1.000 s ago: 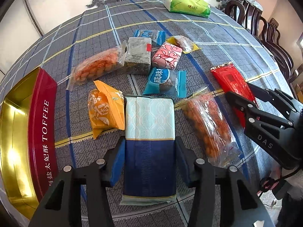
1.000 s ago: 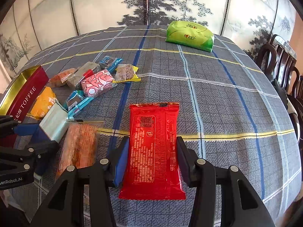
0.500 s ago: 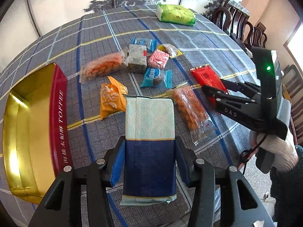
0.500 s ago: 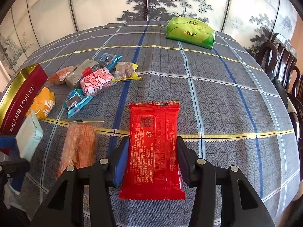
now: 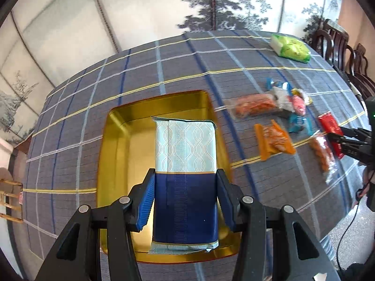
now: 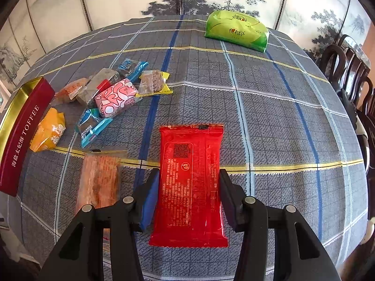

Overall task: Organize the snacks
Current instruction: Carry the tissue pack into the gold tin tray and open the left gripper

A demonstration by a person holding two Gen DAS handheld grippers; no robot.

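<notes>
Gold tin (image 5: 112, 140) interior: left wrist view only.

I count one gold tin (image 5: 112, 140), ten snack packets, one green tissue pack (image 6: 236, 31), and two grippers.

Bright daylight, fisheye-warped edges, slight motion blur.

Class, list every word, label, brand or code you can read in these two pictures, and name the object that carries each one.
"TOFFEE", after a row of Chinese characters: red side of the gold tin.
QR code and fine white print: red packet between the right tool's fingers; too small to read.
Chinese brand characters: green pack; not legible.
Print on the orange packet and the blue wrapper: blurred.
Blue-and-white packet in the left tool: pattern only.
</notes>
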